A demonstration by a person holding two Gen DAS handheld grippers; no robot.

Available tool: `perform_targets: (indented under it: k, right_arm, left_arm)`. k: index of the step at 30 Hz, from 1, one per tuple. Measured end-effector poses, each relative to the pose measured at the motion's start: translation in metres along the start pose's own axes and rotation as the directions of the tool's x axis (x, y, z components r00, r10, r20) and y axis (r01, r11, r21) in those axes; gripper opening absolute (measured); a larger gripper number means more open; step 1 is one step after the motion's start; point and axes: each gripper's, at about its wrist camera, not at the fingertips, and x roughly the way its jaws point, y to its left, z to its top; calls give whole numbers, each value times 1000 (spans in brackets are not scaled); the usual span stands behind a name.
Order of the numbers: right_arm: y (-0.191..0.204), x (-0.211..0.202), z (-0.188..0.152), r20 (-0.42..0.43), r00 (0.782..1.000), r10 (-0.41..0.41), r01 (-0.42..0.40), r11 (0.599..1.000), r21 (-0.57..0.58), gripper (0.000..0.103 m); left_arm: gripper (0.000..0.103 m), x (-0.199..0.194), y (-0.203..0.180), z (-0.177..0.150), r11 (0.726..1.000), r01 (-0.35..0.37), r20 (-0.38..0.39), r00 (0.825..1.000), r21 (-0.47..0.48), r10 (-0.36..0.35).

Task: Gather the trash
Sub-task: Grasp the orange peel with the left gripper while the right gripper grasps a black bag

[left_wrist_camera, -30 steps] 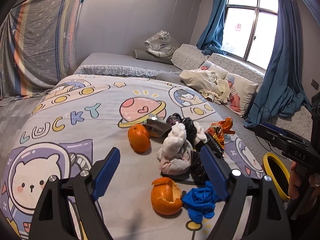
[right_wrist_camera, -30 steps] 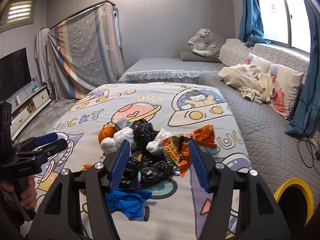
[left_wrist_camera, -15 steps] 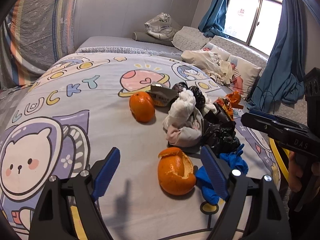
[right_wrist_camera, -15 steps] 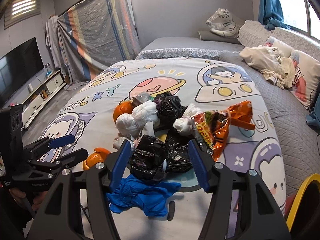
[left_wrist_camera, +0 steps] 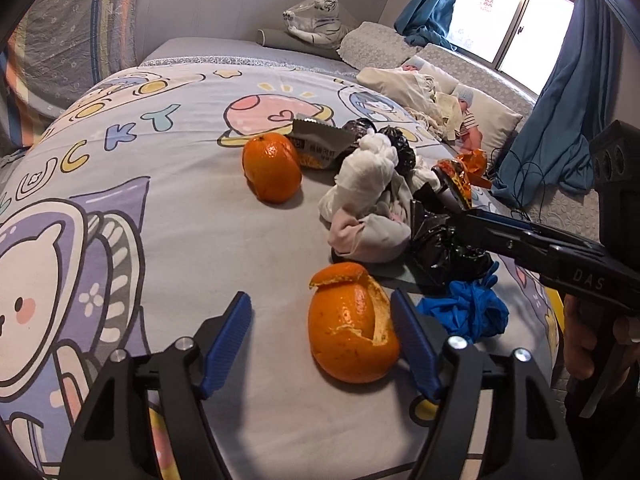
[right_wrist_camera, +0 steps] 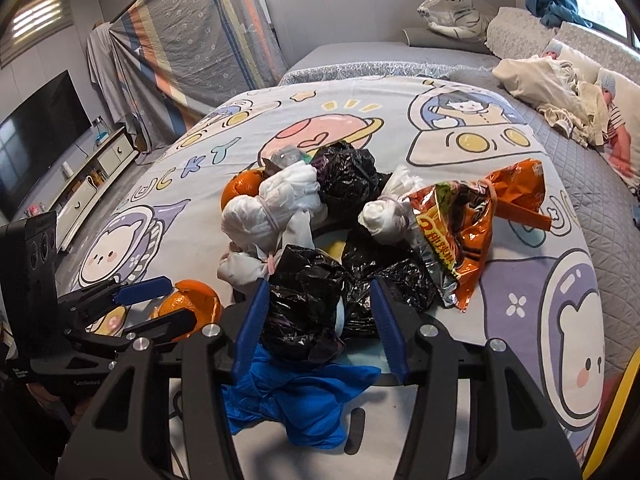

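Note:
A pile of trash lies on the cartoon bedsheet (left_wrist_camera: 180,216). My left gripper (left_wrist_camera: 322,342) is open, its jaws on either side of an orange peel shell (left_wrist_camera: 352,328), not closed on it; the shell also shows in the right wrist view (right_wrist_camera: 188,304). My right gripper (right_wrist_camera: 320,328) is open around a crumpled black plastic bag (right_wrist_camera: 304,300), above a blue glove (right_wrist_camera: 304,404). The pile also holds a whole orange (left_wrist_camera: 272,172), white knotted bags (right_wrist_camera: 272,208), an orange snack packet (right_wrist_camera: 460,220) and a grey wrapper (left_wrist_camera: 320,146).
A yellow-rimmed bin (right_wrist_camera: 612,412) stands at the bed's right edge. Pillows and a doll (right_wrist_camera: 580,92) lie on the grey quilt to the right. A plush tiger (left_wrist_camera: 316,20) sits at the headboard. A TV and cabinet (right_wrist_camera: 44,144) are on the left.
Both grippers moved forward and down to the pile. The left jaws now flank the orange peel shell; the right jaws now flank the black bag.

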Motion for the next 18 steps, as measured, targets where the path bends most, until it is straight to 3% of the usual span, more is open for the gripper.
perform_targets:
  k: [8,10,13,18]
  right_arm:
    - [-6,13,0,-29,999,26,-26,999,22,44]
    - [-5,16,-1,-36,999,31,-31,999,14,41]
    - [-3,17,-2,-44,998,47,-47,999,8,29]
    - [-2,14,-2,-41,997,59,-59,998,3,15]
  left_arm:
    - [52,7,-4,4,1000,12,-16,1000,8,-12]
    - [45,9,-9,3,1000,13,-21,1000,23,-13]
    - [34,11,-16,2,999,17,-30,999,42,-16]
    - [31,12,-9,4,1000,28,-25,999,4,-28]
